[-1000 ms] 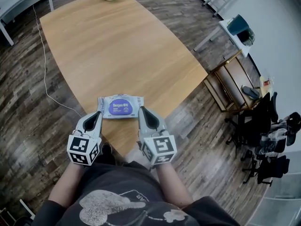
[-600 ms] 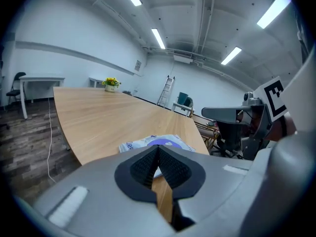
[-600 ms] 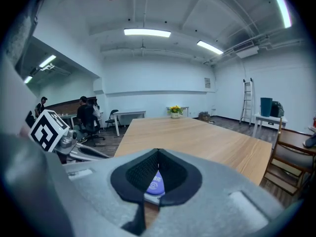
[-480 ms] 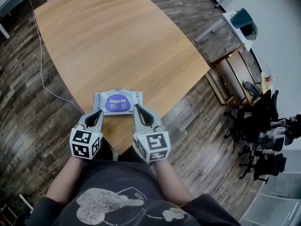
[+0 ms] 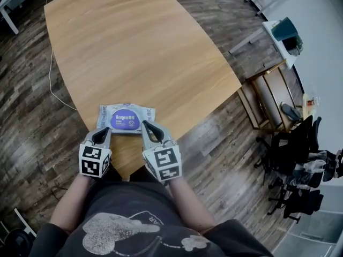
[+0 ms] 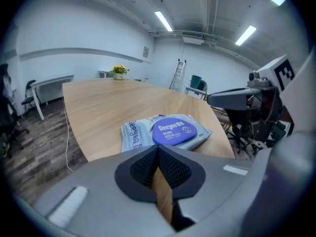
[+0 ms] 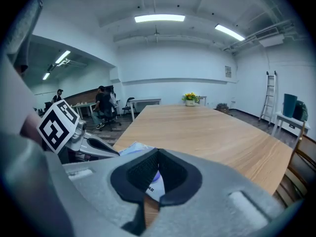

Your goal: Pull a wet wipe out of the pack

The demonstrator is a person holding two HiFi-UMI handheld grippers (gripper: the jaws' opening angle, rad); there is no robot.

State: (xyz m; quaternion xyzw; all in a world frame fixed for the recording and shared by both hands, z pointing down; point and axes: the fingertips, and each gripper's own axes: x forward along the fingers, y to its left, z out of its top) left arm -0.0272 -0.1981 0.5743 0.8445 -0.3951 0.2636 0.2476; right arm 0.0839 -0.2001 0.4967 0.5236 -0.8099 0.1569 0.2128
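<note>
Jaws closed, pale-blue wipe pack [image 5: 126, 111], purple lid [image 5: 125, 122]

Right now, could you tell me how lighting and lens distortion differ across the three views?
Head view: even light, sharp; the fisheye bows the wooden table edges, and the wet wipe pack shows no glare. Left gripper view: dark round vignette, ceiling strip lights blown out. Right gripper view: same vignette, bluish cast.

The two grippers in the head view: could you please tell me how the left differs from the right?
The left gripper reaches only the near left edge of the wet wipe pack; the right gripper overlaps its near right corner. The left gripper points straight ahead; the right gripper slants inward. Both are shut and empty.
</note>
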